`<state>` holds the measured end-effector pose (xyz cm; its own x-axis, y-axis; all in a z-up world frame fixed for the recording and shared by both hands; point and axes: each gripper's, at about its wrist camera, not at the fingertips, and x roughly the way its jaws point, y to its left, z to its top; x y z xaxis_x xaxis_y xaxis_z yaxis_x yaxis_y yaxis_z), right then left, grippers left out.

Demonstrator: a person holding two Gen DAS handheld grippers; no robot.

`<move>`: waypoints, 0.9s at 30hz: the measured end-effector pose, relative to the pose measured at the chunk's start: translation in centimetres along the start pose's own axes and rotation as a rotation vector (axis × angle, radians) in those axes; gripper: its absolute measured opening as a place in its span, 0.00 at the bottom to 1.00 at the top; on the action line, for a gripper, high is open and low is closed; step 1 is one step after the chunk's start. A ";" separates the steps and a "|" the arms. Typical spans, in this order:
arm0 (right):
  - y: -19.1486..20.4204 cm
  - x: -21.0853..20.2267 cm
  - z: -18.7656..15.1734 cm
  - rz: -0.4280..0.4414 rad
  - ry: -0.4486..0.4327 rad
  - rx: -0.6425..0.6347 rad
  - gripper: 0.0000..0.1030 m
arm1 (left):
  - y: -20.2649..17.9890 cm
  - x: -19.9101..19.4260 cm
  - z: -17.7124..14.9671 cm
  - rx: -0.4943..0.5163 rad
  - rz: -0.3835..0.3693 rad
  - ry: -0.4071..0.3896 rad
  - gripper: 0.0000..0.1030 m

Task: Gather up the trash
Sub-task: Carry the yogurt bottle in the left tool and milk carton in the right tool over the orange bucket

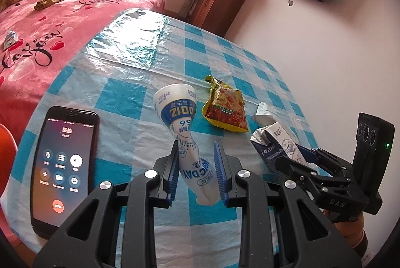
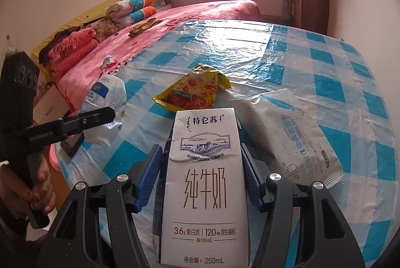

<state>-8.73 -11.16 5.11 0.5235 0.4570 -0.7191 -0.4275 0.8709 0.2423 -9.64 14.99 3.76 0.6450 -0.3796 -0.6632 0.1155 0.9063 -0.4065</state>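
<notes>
Left wrist view: ahead of the jaws spreads the checked table [image 1: 175, 48], and on it, just beyond the fingertips, lies a yellow snack packet [image 1: 226, 108], with a phone [image 1: 63, 168] off to the left side. The left gripper [image 1: 196, 173] is closed on a crumpled white milk pouch [image 1: 182, 128], pinched at its narrow lower end, the fatter end sticking up past the tips. In the right wrist view the right gripper [image 2: 200, 168] has a white milk carton [image 2: 203, 183] between its blue pads; the right pad sits against the carton's edge, the left pad seems to stand slightly off, so a firm grip I cannot confirm. A flattened white bag [image 2: 300, 138] lies just right of those jaws. Judging by this, both hands are mid-pickup; next each load needs carrying to a bin, which no view shows, then the packet and bag remain
</notes>
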 end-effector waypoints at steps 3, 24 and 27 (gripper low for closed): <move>0.1 -0.3 0.2 0.004 -0.004 0.016 0.60 | 0.1 -0.4 0.0 0.001 -0.003 -0.005 0.27; 2.2 -1.0 1.8 0.065 -0.002 0.076 0.60 | 1.6 -4.7 0.7 0.011 0.013 -0.070 0.27; 2.5 -0.9 2.0 0.087 0.004 0.088 0.60 | 1.8 -5.2 0.8 0.008 0.019 -0.078 0.27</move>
<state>-8.84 -9.06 7.69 0.4841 0.5312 -0.6953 -0.4049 0.8404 0.3602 -12.18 18.74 6.98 0.7038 -0.3473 -0.6198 0.1088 0.9148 -0.3890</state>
